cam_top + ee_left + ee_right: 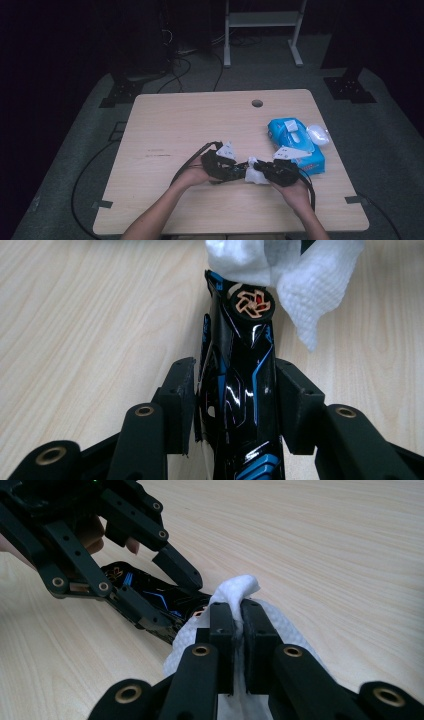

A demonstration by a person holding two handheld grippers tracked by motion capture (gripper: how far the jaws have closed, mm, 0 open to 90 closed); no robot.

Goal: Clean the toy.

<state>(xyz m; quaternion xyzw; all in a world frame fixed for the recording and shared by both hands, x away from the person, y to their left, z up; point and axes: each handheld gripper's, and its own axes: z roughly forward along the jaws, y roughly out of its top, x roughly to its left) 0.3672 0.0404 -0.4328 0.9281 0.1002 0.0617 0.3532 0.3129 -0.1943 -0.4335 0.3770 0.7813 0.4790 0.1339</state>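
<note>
While the left gripper (235,405) clamps the glossy black-and-blue gadget (240,385) by its sides, the gadget's long axis runs straight ahead from the jaws to its round end cap (251,302). Just beyond that cap hangs the white wipe (235,592), pinched in the right gripper (239,617).

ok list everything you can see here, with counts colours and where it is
black and blue glossy object: 1, black with blue lines, held between the left gripper's jaws near the table's front middle
white wipe: 1, white, pinched in the right gripper, against the object's end
wipes pack: 1, blue, right side of table
white round item: 1, white, beside the pack
table: 1, light wood
metal frame: 1, white, on the floor behind
left gripper: 1, black
right gripper: 1, black
</note>
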